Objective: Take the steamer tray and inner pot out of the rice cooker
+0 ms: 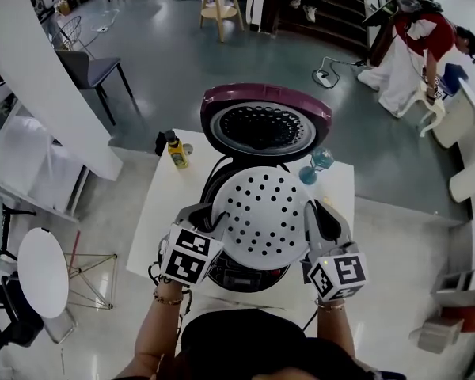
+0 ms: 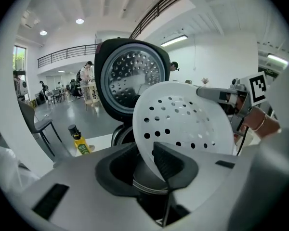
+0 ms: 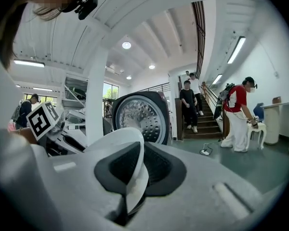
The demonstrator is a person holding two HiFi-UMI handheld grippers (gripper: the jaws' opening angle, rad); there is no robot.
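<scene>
The white perforated steamer tray [image 1: 265, 216] hangs tilted above the open rice cooker [image 1: 245, 277], whose purple-edged lid [image 1: 265, 125] stands up behind it. My left gripper [image 1: 214, 216] is shut on the tray's left rim and my right gripper [image 1: 313, 216] on its right rim. In the left gripper view the tray [image 2: 183, 119] runs up from the left gripper [image 2: 151, 160], with the metal inner pot [image 2: 144, 184] showing in the cooker below. In the right gripper view the tray's edge [image 3: 118, 143] is pinched in the right gripper [image 3: 135, 172]. The tray hides most of the pot in the head view.
The cooker stands on a white table [image 1: 162, 212], with a yellow bottle [image 1: 176, 150] at the back left and a blue glass object [image 1: 317, 165] at the back right. A chair [image 1: 91, 70] and a small round table [image 1: 42, 271] stand to the left. A person [image 1: 423, 38] bends over at the far right.
</scene>
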